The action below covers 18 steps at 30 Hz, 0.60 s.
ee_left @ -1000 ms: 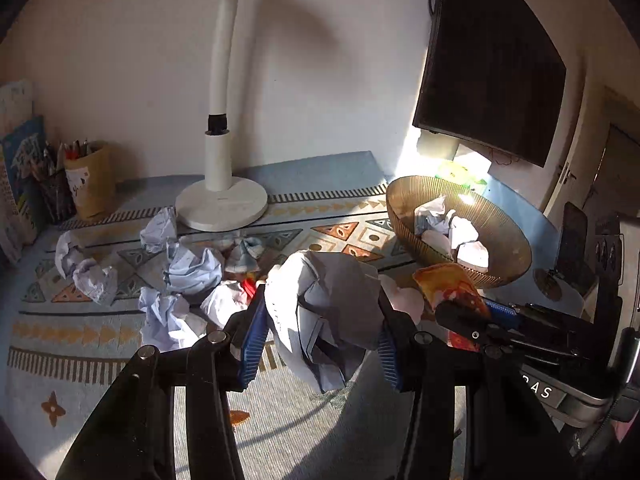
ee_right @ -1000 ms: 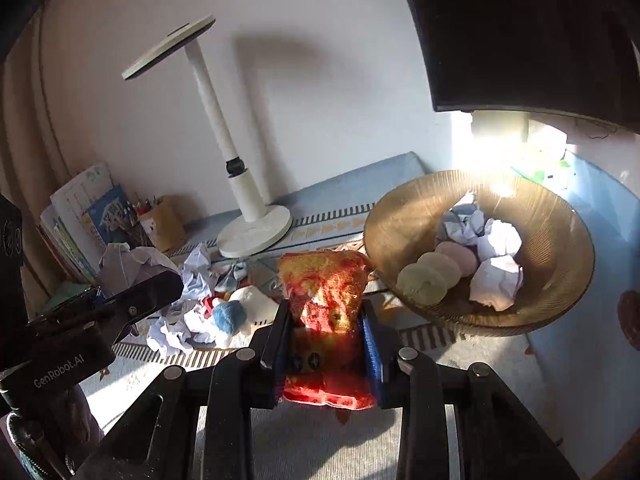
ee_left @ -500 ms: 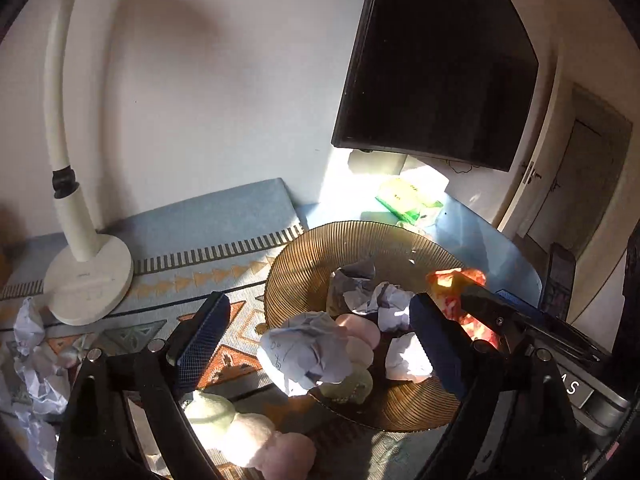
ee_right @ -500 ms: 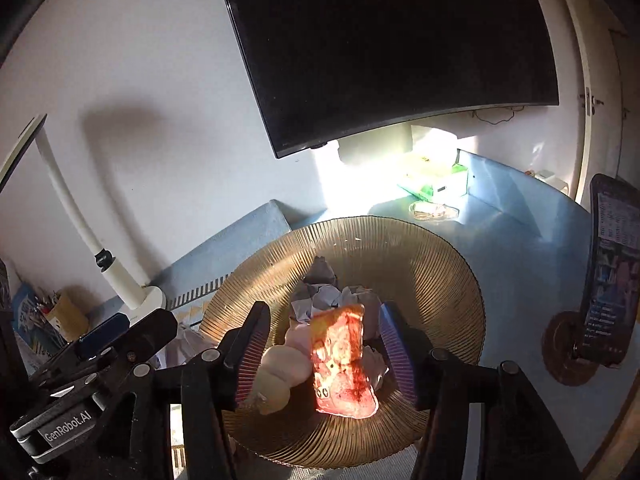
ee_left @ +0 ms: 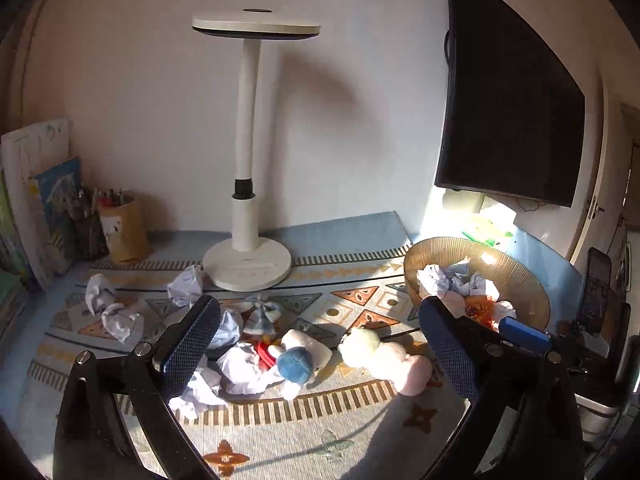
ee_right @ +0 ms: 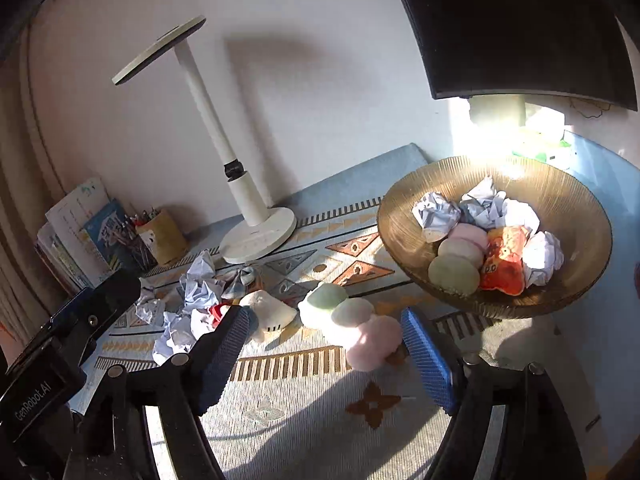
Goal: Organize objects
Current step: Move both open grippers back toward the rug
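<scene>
**Both tongs spread and empty above the cluttered desk**

Nearest, the left tongs (ee_left: 320, 344) and right tongs (ee_right: 324, 354) hang with blue pads wide apart, gripping nothing, above the patterned woven mat (ee_right: 304, 412). Just beyond lies a soft plush of green, white and pink balls (ee_right: 352, 316), and to its left a white plush with a blue ball (ee_left: 298, 360) among crumpled white paper balls (ee_left: 116, 320). Farther right, the ribbed amber glass bowl (ee_right: 576, 208) holds crumpled papers, pastel balls and an orange-red snack packet (ee_right: 504, 260). At the far wall stands a white desk lamp (ee_left: 248, 208), with a brown pencil cup (ee_left: 124, 228) to its left.
</scene>
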{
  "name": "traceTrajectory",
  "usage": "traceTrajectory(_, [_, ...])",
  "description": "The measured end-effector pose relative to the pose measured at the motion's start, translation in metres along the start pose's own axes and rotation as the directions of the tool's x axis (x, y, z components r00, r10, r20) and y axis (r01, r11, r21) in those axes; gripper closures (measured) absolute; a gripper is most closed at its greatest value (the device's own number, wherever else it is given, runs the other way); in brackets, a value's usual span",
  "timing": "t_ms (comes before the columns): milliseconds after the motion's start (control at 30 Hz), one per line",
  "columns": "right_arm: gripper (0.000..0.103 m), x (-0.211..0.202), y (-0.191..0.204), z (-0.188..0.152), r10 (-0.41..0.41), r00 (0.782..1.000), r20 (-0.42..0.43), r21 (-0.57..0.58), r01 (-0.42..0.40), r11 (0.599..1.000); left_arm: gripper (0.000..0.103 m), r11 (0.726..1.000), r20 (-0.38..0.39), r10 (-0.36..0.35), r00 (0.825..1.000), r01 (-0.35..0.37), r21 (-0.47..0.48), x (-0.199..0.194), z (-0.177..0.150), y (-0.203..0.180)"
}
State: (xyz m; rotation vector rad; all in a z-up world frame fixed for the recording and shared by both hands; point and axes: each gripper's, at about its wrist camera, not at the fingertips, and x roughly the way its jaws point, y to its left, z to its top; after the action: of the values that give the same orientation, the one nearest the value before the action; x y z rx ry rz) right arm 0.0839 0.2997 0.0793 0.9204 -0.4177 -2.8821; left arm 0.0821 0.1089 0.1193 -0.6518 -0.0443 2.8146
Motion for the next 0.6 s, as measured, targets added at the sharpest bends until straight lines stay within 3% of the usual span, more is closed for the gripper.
traceTrajectory(100, [0.025, 0.015, 0.019, -0.021, -0.015, 1.000, -0.020, -0.083, 0.014, 0.996, 0.003, 0.993, -0.015, 0.114, 0.993, -0.114, -0.032, -0.006, -0.027, 0.034])
traceTrajectory(233, [0.025, 0.025, 0.035, -0.029, -0.067, 0.998, 0.012, -0.186, 0.068, 0.980, 0.003, 0.982, -0.031, 0.189, 0.981, -0.190, -0.008, -0.005, -0.052, 0.057])
traceTrajectory(400, [0.025, 0.037, 0.028, -0.031, -0.058, 0.998, -0.016, -0.164, 0.055, 0.985, 0.003, 0.986, -0.062, 0.154, 0.986, -0.158, -0.059, 0.006, -0.070, 0.063])
traceTrajectory(600, [0.025, 0.042, 0.022, -0.029, -0.063, 0.997, -0.044, -0.130, 0.056, 0.990, 0.003, 0.985, -0.038, 0.172, 0.984, -0.171, 0.014, 0.002, -0.076, 0.047])
